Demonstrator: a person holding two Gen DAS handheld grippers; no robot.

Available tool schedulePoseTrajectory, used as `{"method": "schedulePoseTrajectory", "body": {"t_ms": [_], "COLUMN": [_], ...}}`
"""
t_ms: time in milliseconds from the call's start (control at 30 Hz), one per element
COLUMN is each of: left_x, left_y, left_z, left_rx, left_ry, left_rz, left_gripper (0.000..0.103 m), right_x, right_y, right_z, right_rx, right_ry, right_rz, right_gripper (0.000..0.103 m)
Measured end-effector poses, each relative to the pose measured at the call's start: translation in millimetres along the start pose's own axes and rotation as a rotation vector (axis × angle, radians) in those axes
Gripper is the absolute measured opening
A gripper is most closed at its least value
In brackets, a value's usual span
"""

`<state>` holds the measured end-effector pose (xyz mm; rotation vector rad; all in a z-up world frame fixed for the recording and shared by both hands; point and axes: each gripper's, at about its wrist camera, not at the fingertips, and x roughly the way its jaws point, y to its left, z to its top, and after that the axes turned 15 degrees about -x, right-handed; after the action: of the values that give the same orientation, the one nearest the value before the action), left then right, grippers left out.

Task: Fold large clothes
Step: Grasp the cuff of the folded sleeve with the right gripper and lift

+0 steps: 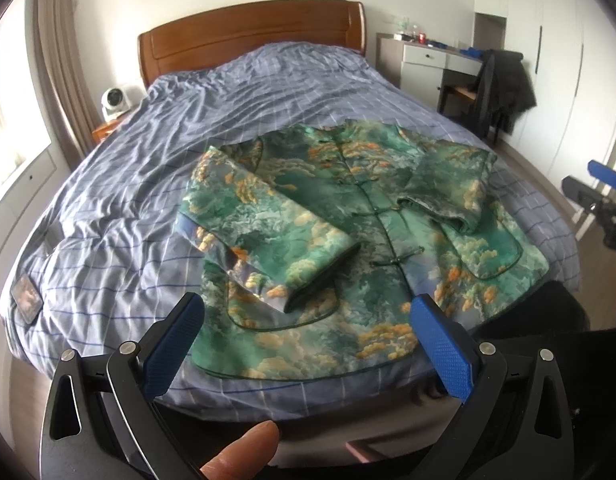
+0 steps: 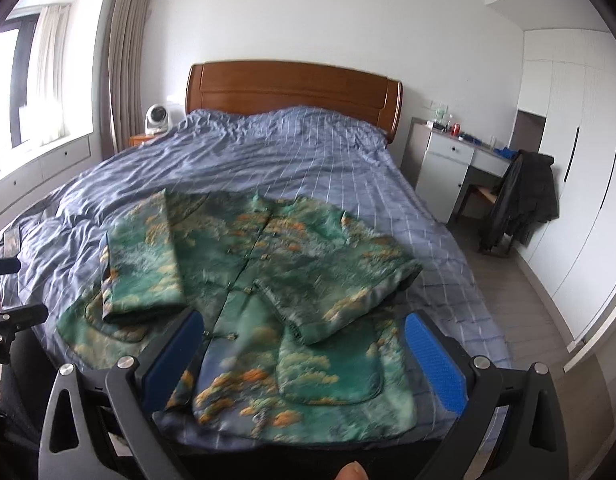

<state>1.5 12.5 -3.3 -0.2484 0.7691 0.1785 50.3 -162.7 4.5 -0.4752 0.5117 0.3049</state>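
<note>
A green jacket with orange and white cloud print [image 1: 347, 232] lies front up at the near end of the bed, both sleeves folded in across its chest. It also shows in the right wrist view [image 2: 268, 280]. My left gripper [image 1: 308, 320] is open and empty, held above the jacket's near hem. My right gripper [image 2: 304, 340] is open and empty, above the hem on the jacket's right side. The right gripper shows at the right edge of the left wrist view [image 1: 603, 200].
The bed has a rumpled blue checked cover [image 1: 156, 184] and a wooden headboard [image 2: 292, 88]. A white desk [image 2: 447, 168] and a chair draped with a dark coat [image 2: 523, 200] stand to the right. A white fan [image 1: 112, 102] sits on the left nightstand.
</note>
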Motion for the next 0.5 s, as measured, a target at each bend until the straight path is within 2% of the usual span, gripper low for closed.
{"method": "schedulePoseTrajectory", "body": {"t_ms": [100,200,333,500], "left_x": [1.3,1.9,1.9,1.8], "left_y": [2.0,1.4,0.0,-0.1], "left_z": [1.6,1.3,0.9,0.9], "left_rx": [-0.009,-0.006,-0.003,-0.009], "left_ry": [0.002,0.008,0.008,0.012], "left_rz": [0.002,0.001,0.002,0.004], "left_gripper": [0.103,0.103,0.103,0.103], "right_x": [-2.6,2.4,21.1,38.4], "right_y": [-8.1,-11.7,-11.4,-1.3], "right_z": [4.9,5.6,-1.7,-8.6], "right_rx": [-0.012,-0.019,0.024,-0.036], "right_ry": [-0.047,-0.066,-0.002,0.081], "right_rz": [-0.001,0.051,0.126,0.12], "right_gripper": [0.103,0.103,0.103,0.103]}}
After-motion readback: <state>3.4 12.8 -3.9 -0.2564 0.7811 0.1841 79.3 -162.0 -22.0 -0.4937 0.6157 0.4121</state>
